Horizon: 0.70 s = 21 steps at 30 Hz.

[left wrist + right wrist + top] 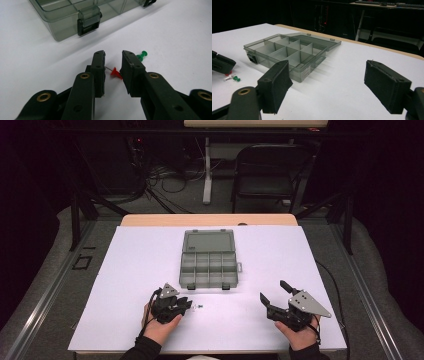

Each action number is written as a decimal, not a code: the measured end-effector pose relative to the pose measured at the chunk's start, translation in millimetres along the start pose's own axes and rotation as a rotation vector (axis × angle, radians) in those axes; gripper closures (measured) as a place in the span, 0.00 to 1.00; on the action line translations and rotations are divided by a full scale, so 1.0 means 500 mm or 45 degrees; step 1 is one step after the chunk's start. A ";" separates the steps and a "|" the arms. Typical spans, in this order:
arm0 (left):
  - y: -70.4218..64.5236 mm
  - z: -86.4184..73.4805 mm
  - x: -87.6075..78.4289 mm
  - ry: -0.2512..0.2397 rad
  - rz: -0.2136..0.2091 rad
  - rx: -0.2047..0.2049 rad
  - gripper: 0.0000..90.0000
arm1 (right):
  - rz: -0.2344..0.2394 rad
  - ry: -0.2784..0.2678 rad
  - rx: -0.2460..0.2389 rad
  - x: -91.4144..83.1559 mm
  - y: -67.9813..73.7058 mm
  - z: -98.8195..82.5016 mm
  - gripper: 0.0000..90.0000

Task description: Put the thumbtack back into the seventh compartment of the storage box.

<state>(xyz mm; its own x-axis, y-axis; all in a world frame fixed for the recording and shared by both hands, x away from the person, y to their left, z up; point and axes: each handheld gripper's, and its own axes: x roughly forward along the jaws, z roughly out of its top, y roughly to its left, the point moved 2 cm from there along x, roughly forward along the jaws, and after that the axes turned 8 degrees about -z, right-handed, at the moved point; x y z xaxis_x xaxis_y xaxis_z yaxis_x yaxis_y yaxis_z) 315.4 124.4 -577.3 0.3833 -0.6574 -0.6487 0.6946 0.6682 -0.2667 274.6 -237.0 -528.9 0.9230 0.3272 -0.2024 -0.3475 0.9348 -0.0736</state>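
The left gripper (pixel 113 71) stands low over the table (pixel 130 270) near its front edge, left of the middle, with its jaws narrowed around a red pushpin (pixel 115 73). The pin lies between the two pads; its metal point aims at the left pad and its red head is close to the right pad, but I cannot tell that both pads press on it yet. So the pin is bracketed, not held.

To do this step well, I think the closing should go slowly and level, so that the pads meet the plastic head and not the thin needle, which could make the pin roll away or tip over. A green pushpin (pixel 142 55) lies just beside the right jaw, a little farther forward; the jaw should not drag it.

Beyond them, toward the middle of the table, the open compartment box (pixel 208 265) waits with its lid laid back.

The right gripper (pixel 276 295) rests near the front right corner, wide open and with nothing in it.
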 end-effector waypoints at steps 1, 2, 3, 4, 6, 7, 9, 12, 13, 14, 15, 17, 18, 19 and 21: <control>0.000 0.000 0.000 -0.003 0.005 0.002 0.81 | 0.001 0.000 0.001 0.000 0.000 0.000 0.22; -0.001 0.000 0.000 -0.003 0.007 0.001 0.81 | 0.001 0.000 0.000 0.000 0.000 0.000 0.22; -0.001 -0.001 0.000 -0.005 0.010 0.000 0.81 | 0.002 0.000 0.000 0.000 0.000 0.000 0.22; -0.001 -0.001 0.001 -0.008 0.016 0.003 0.82 | 0.002 0.000 0.000 0.000 0.000 0.000 0.22; -0.002 -0.003 0.001 -0.012 0.015 -0.006 0.83 | 0.002 0.001 0.001 0.000 0.000 0.000 0.22; -0.003 -0.004 0.000 -0.008 0.021 0.006 0.83 | 0.002 0.001 0.001 0.000 0.000 0.000 0.22; -0.005 -0.005 0.000 -0.003 0.032 0.021 0.85 | 0.002 0.001 0.000 0.000 0.000 0.000 0.22; -0.005 -0.006 -0.001 -0.002 0.047 0.034 0.89 | 0.002 0.000 -0.001 0.000 0.000 0.000 0.23; -0.005 -0.007 -0.001 -0.003 0.050 0.032 0.90 | 0.002 0.000 -0.001 0.000 0.000 0.000 0.23; -0.004 -0.007 -0.001 -0.002 0.048 0.027 0.92 | 0.003 0.000 -0.003 0.000 -0.001 0.000 0.23; -0.003 -0.007 -0.002 -0.004 0.045 0.025 0.92 | 0.003 0.000 -0.003 0.000 -0.001 0.000 0.23; -0.003 -0.007 -0.002 -0.005 0.045 0.027 0.93 | 0.002 0.001 0.000 0.000 0.000 0.000 0.23; -0.004 -0.007 -0.002 -0.003 0.046 0.028 0.93 | 0.003 0.001 -0.001 0.000 0.000 0.000 0.23; -0.004 -0.007 -0.002 -0.004 0.047 0.029 0.93 | 0.003 0.000 -0.002 0.000 0.000 0.000 0.23; -0.003 -0.007 -0.002 -0.003 0.046 0.028 0.93 | 0.004 0.000 -0.003 0.000 -0.001 0.000 0.23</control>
<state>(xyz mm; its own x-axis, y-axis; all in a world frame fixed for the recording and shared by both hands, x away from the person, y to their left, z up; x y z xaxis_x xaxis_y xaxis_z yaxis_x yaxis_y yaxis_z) 311.7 125.0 -578.9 0.4100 -0.6340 -0.6557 0.6935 0.6836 -0.2273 274.7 -237.3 -528.9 0.9220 0.3299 -0.2026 -0.3506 0.9335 -0.0751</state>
